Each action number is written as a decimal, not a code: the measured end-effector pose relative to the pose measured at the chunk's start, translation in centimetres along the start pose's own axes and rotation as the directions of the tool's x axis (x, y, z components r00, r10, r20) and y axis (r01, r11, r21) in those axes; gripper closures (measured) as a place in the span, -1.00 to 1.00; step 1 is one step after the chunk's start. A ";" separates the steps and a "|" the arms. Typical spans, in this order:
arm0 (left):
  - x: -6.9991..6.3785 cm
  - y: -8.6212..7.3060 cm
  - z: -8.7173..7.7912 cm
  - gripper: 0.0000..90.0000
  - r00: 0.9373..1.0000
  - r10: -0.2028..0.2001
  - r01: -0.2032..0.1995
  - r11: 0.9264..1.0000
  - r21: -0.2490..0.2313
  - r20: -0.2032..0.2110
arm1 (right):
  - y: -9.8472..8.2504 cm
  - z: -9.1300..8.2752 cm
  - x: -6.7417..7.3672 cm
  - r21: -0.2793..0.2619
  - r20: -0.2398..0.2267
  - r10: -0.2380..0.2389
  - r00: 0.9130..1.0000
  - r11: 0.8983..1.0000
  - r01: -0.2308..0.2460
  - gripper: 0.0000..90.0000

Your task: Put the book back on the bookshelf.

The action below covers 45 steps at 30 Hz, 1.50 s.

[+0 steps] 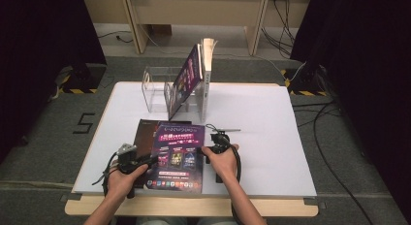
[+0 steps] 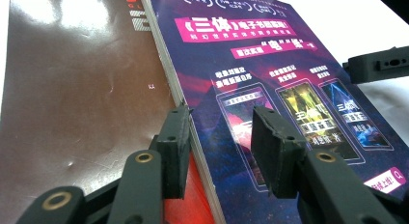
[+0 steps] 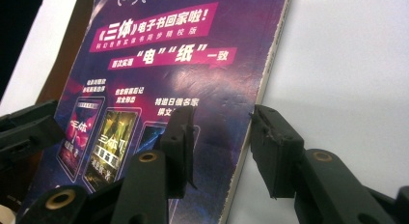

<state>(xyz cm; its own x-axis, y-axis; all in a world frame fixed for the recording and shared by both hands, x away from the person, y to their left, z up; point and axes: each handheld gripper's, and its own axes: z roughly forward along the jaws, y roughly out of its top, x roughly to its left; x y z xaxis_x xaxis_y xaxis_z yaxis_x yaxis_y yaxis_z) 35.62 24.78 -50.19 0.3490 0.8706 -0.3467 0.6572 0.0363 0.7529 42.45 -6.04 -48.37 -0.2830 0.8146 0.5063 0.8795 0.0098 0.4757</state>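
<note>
A purple magazine (image 1: 177, 157) (image 2: 270, 64) (image 3: 183, 64) lies flat at the front of the white table (image 1: 261, 137), partly on top of a brown book (image 1: 145, 130) (image 2: 82, 79). My left gripper (image 1: 154, 159) (image 2: 222, 113) is at the magazine's left edge. Its jaws stand apart and straddle that edge, one over the brown book and one over the purple cover. My right gripper (image 1: 207, 154) (image 3: 223, 112) is at the magazine's right edge. Its jaws also stand apart, one over the cover and one over the bare table. Neither gripper's pads press on the magazine.
A clear acrylic stand (image 1: 157, 91) sits at the back of the table, with a purple book (image 1: 186, 77) leaning in it against an upright white book (image 1: 207, 74). Cables (image 1: 329, 137) run over the floor to the right.
</note>
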 end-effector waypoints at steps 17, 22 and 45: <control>0.5 0.2 -0.4 0.26 0.997 -0.066 0.066 0.998 -0.004 0.046 | 0.1 0.2 0.5 0.010 0.007 -0.020 1.000 1.000 0.020 0.19; 0.4 0.3 -0.4 0.14 0.997 -0.067 0.067 0.998 -0.005 0.047 | 0.0 0.2 0.7 0.011 0.018 -0.037 0.999 0.999 0.037 0.16; 0.6 1.2 0.7 0.17 0.991 -0.132 0.132 0.991 0.016 0.018 | 0.2 0.2 0.7 0.024 0.020 -0.039 0.999 0.999 0.039 0.13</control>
<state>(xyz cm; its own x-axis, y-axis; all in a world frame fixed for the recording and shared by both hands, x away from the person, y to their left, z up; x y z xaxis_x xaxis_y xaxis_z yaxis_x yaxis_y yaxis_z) 37.12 24.95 -49.85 0.2709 0.8492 -0.4533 0.7078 0.1434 0.6917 42.52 -5.29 -48.07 -0.3097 0.8249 0.4730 0.8768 0.0553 0.4776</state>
